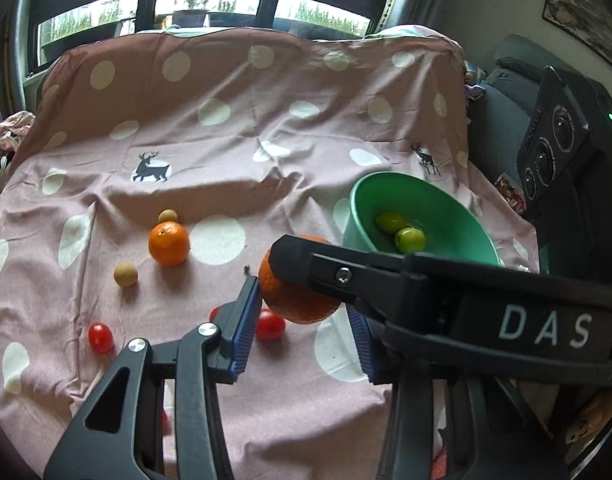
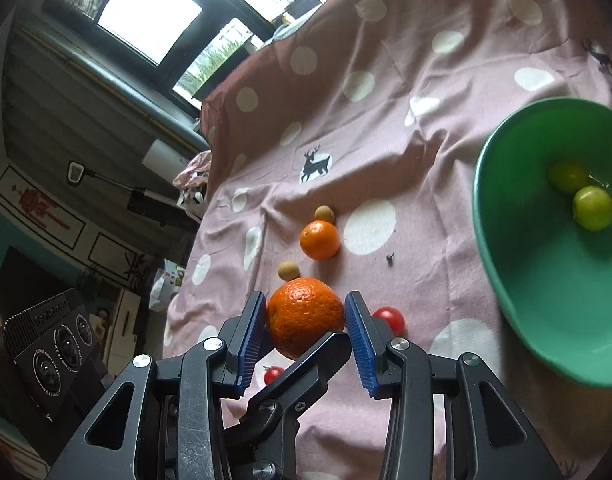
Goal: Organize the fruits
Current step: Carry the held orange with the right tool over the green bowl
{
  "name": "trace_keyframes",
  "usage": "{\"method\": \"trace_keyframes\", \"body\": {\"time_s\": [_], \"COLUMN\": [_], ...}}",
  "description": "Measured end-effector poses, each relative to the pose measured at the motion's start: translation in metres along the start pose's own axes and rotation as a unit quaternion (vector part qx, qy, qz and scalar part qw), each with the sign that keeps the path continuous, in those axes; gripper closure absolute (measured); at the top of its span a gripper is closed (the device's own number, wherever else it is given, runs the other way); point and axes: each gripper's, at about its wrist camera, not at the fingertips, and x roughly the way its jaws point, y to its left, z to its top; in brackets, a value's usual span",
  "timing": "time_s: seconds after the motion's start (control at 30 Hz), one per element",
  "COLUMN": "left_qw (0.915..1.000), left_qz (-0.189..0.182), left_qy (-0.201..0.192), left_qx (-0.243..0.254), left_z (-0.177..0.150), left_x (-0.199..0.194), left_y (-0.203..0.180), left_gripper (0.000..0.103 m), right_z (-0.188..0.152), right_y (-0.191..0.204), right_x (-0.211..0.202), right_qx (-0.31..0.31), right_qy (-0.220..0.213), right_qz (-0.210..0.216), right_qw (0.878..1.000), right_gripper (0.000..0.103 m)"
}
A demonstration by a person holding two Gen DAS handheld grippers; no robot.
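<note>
- Progress: you are early in the sort. The green bowl (image 1: 446,208) holds only two small green fruits (image 1: 410,239), lying side by side against its far wall.
- Item in hand: a large orange (image 2: 304,316) sits between the blue pads of your right tongs (image 2: 306,296), both pads pressed to its flanks. It is clear of the pink spotted cloth (image 1: 266,100) and short of the bowl, which lies off to the right in the right wrist view.
- Left tongs (image 1: 302,296): part closed around that same orange. One pad touches its side; the other is partly hidden behind a finger of the right tongs, so I cannot tell whether the left tongs grip it or merely flank it.
- Outstanding on the cloth: a second, smaller orange (image 1: 169,243); one small tan round fruit (image 1: 168,215) touching its far side; another tan fruit (image 1: 125,275) nearer you.
- Also outstanding: cherry tomatoes, one to the left (image 1: 101,337) and one just beneath the held orange (image 1: 270,323). More red shows behind the left tongs, too hidden to count.
- Judgement: two pieces are placed, one is in transit, and at least five are loose. Most of your task remains.
- Note: only one container is visible, so I cannot confirm whether each kind has its own place.
</note>
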Motion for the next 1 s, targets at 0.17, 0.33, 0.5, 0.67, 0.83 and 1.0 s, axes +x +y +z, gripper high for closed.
{"method": "trace_keyframes", "body": {"time_s": [0.17,0.33,0.5,0.67,0.83,1.0], "left_qw": [0.9989,0.9972,0.9948,0.9919,0.9892,0.9873], "left_qz": [-0.018,-0.050,-0.069,-0.099,-0.126,-0.140], "left_qy": [-0.016,-0.008,-0.006,0.002,0.023,0.042], "left_qx": [0.039,0.055,0.074,0.081,0.071,0.062], "left_z": [0.014,0.024,0.030,0.032,0.031,0.027], "left_x": [0.012,0.031,0.046,0.060,0.076,0.091], "left_y": [-0.035,-0.066,-0.093,-0.108,-0.114,-0.116], "left_gripper": [0.060,0.060,0.060,0.060,0.060,0.060], "right_z": [0.010,0.016,0.018,0.018,0.017,0.016], "right_y": [-0.021,-0.050,-0.077,-0.092,-0.111,-0.119], "right_x": [-0.031,-0.056,-0.077,-0.088,-0.093,-0.090], "right_qx": [0.017,0.054,0.088,0.107,0.134,0.144], "right_qy": [-0.044,-0.086,-0.113,-0.130,-0.130,-0.119], "right_qz": [-0.015,-0.033,-0.031,-0.047,-0.056,-0.085], "right_qw": [0.999,0.994,0.989,0.985,0.981,0.979], "right_gripper": [0.058,0.058,0.058,0.058,0.059,0.058]}}
